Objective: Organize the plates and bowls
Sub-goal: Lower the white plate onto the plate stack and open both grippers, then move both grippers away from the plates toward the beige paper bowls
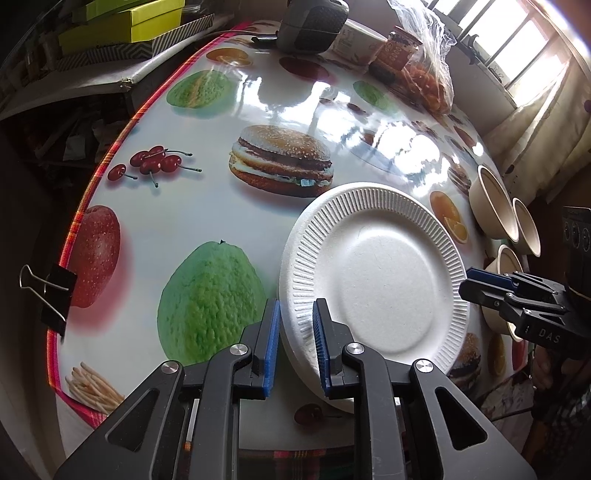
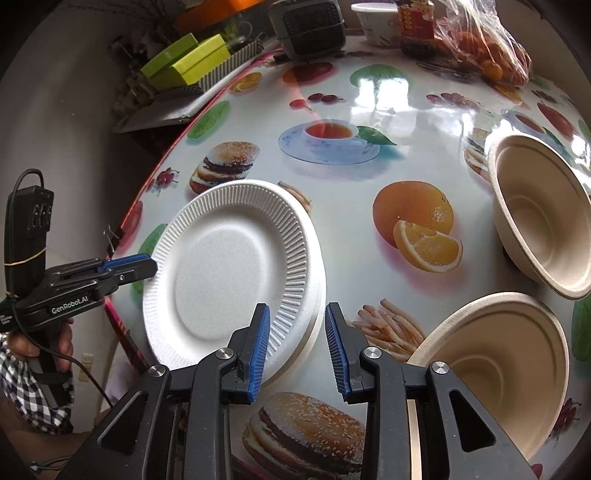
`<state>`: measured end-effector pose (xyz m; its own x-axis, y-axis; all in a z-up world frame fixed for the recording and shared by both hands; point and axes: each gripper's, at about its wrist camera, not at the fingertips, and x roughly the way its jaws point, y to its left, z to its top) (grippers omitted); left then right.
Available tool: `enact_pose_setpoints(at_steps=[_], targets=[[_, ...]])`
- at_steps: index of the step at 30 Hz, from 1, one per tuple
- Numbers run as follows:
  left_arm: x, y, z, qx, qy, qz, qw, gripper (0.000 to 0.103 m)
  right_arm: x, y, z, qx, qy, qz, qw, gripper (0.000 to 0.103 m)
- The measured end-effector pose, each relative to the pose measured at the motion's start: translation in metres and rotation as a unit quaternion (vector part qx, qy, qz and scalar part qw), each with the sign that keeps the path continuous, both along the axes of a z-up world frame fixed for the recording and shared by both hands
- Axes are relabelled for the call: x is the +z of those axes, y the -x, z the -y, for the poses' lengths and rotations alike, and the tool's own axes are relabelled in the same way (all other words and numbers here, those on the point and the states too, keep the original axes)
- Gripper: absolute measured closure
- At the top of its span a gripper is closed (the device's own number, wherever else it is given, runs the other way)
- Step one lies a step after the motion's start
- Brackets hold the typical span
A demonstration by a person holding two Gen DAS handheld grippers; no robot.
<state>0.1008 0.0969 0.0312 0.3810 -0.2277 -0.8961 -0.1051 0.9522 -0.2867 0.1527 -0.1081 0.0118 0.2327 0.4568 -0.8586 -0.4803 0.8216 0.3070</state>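
Note:
A stack of white ribbed paper plates (image 1: 384, 273) lies on the food-print table; it also shows in the right wrist view (image 2: 229, 273). My left gripper (image 1: 295, 347) is open with its jaws astride the stack's near-left rim. My right gripper (image 2: 297, 347) is open with its jaws astride the stack's right rim. In the left wrist view the right gripper (image 1: 476, 284) shows at the plates' right edge. In the right wrist view the left gripper (image 2: 144, 264) shows at their left edge. Beige paper bowls (image 2: 535, 210) (image 2: 495, 362) stand to the right, also seen in the left wrist view (image 1: 495, 203).
A dark speaker-like device (image 1: 314, 26), a paper cup (image 1: 354, 40), a jar (image 1: 399, 51) and a bag of orange fruit (image 2: 487, 55) stand at the table's far end. Yellow-green boxes (image 1: 122, 26) lie beyond the left edge. A binder clip (image 1: 48, 291) grips the tablecloth edge.

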Motion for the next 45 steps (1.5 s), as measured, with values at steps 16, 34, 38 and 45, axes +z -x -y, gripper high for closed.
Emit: enact_pose_setpoints(at_steps=[16,34,38,45], targets=[[0.041,0.002,0.015,0.005,-0.026,0.072,0.997,0.061,0.044,0.015,0.025,-0.058,-0.011,0.095,0.994,0.059],[0.065,-0.022,0.127,-0.125,-0.018,0.134,0.9828,0.061,0.063,0.052,0.117,-0.211,-0.001,0.192,0.958,0.053],[0.06,-0.026,0.149,-0.146,-0.016,0.132,0.9803,0.061,0.055,0.063,0.141,-0.248,0.005,0.197,0.949,0.053],[0.041,-0.037,0.178,-0.164,0.004,0.1,0.9813,0.061,0.037,0.08,0.175,-0.288,0.001,0.201,0.936,0.053]])
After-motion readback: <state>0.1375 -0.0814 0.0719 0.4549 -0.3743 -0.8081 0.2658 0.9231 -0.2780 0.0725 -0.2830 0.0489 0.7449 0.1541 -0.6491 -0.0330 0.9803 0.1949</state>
